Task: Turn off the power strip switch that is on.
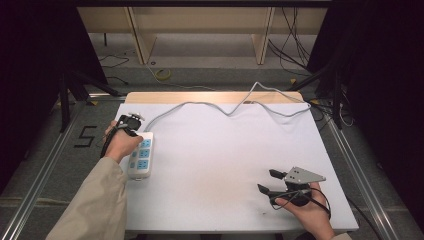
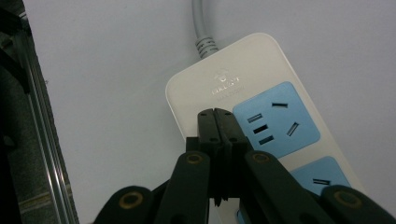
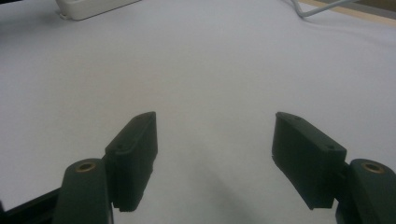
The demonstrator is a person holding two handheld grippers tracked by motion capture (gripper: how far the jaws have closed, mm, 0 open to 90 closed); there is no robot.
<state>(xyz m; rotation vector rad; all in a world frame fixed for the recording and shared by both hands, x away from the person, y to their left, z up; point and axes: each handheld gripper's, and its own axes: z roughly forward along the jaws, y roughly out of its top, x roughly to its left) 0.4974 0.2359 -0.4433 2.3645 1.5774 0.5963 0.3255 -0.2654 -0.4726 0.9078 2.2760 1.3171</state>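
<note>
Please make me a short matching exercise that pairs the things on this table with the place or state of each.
Things:
1. left gripper
2. right gripper
3. power strip
4. grey cable

Places or states:
A. snakes across the far part of the white table
B. open, over bare table at the near right
C. shut, tip at the strip's cable end
D. lies at the table's left edge, blue sockets up

Pairs: 1-C, 2-B, 3-D, 4-A

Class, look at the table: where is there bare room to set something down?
The wide bare stretch between the power strip and the right gripper, below the grey cable, is free. It is crowded at the left edge, where the left gripper sits shut over the strip.
</note>
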